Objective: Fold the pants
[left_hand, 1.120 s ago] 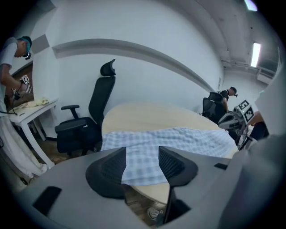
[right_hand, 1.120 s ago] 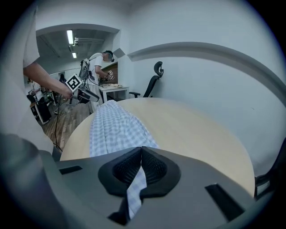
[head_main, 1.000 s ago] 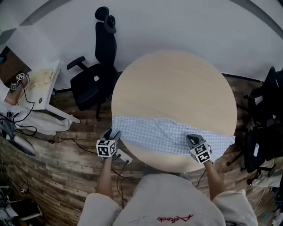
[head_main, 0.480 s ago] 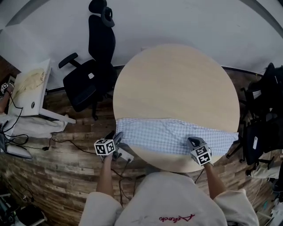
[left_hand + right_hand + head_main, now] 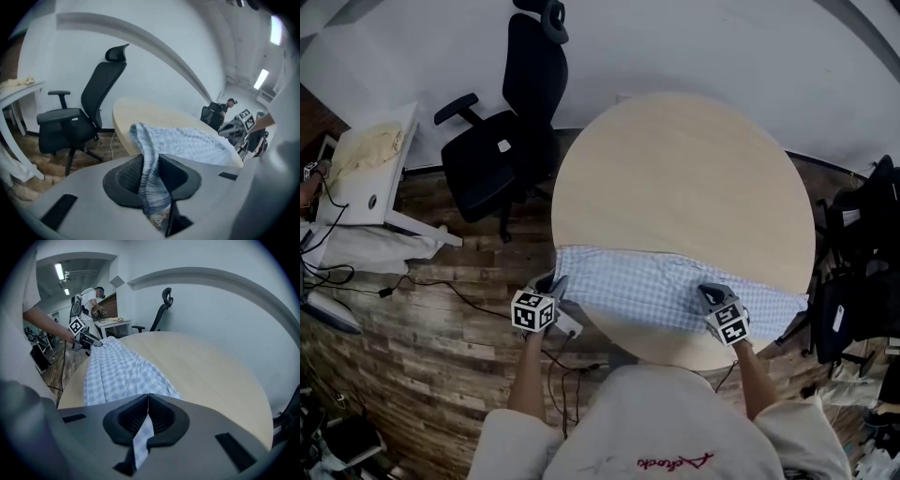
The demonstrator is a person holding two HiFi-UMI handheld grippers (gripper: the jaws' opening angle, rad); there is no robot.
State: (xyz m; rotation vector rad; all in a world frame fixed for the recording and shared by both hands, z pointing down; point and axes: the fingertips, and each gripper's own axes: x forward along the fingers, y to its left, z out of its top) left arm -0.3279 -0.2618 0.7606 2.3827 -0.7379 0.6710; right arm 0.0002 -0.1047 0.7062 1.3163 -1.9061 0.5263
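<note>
Pants (image 5: 666,291) stretched left-right on table (image 5: 684,178); left tool (image 5: 555,283) just closing on one end, right tool (image 5: 708,292) clenching other.

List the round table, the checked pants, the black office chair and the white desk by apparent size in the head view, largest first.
1. round table
2-3. checked pants and black office chair: too alike to rank, and the chair stands lower, farther from the camera
4. white desk

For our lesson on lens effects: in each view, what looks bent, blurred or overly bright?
Head view: fisheye bends the floor planks around the table. Left gripper view: dark corners, ceiling lamp glares, pants between the jaws blurred. Right gripper view: wall band arcs, dark corners.
</note>
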